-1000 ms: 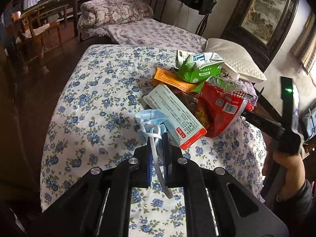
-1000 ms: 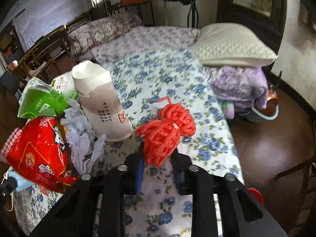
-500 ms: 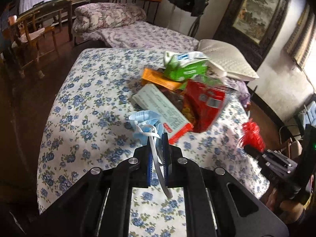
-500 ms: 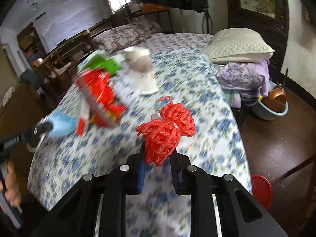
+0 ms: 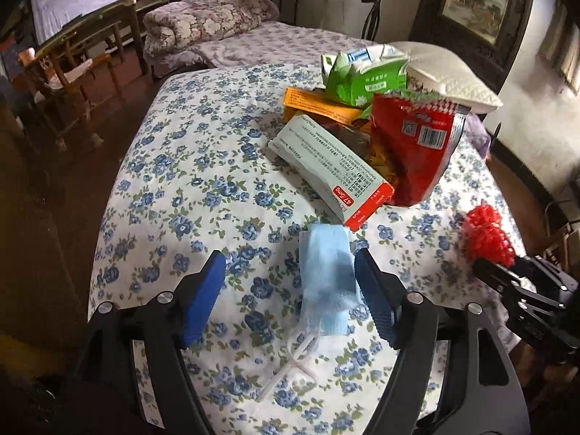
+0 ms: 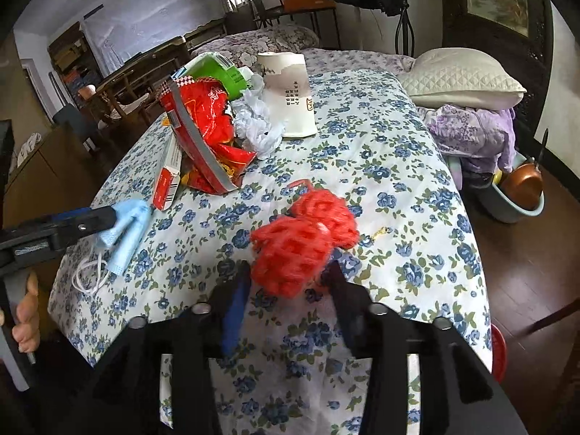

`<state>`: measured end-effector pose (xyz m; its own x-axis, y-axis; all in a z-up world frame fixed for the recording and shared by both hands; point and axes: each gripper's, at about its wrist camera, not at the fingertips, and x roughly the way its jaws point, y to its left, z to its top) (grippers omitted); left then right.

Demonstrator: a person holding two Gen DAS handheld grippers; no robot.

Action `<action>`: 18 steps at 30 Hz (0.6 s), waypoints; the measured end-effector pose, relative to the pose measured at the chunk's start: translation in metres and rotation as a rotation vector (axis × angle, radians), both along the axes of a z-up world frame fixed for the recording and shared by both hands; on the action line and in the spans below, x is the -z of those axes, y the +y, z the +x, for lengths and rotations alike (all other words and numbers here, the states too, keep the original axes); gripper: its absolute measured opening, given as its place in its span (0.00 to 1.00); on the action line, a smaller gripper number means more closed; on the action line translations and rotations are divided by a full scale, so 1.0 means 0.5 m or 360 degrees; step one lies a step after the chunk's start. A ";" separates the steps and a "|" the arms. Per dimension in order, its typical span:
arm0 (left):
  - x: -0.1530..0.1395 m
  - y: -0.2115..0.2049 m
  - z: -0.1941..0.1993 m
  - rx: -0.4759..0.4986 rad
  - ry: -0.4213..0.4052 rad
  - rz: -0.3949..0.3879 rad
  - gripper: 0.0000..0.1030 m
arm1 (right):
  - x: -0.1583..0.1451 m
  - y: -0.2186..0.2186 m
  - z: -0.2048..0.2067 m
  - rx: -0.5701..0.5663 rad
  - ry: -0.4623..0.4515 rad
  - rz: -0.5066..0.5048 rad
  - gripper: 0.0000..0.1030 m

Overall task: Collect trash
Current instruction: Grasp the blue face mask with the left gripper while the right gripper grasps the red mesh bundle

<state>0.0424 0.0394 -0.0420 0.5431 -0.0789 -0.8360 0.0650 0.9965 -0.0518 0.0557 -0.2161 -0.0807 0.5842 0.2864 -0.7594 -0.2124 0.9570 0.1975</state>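
In the left wrist view the left gripper (image 5: 290, 282) stands spread wide, the blue mask (image 5: 328, 275) lying loose at lower centre against the right finger; it looks light and floppy, best pinched across its folded body. In the right wrist view the right gripper (image 6: 290, 290) is parted, released, around the red net (image 6: 301, 250) at centre; it looks soft and springy.
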 end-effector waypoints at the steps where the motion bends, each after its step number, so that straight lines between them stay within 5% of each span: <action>1: 0.005 -0.006 0.004 0.0009 0.0009 0.0031 0.70 | -0.001 0.001 0.000 -0.0003 -0.0001 -0.0001 0.49; 8: 0.024 -0.033 0.014 0.0057 0.0050 0.0088 0.71 | -0.005 -0.004 -0.001 0.0038 -0.0025 -0.0009 0.58; 18: 0.045 -0.077 0.007 0.0134 0.0122 0.0116 0.73 | -0.001 0.008 0.028 0.0104 -0.0035 -0.0034 0.58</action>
<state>0.0458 0.0011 -0.0647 0.4714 -0.0589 -0.8800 0.1471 0.9890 0.0126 0.0699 -0.2122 -0.0804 0.6179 0.2309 -0.7516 -0.1534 0.9729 0.1727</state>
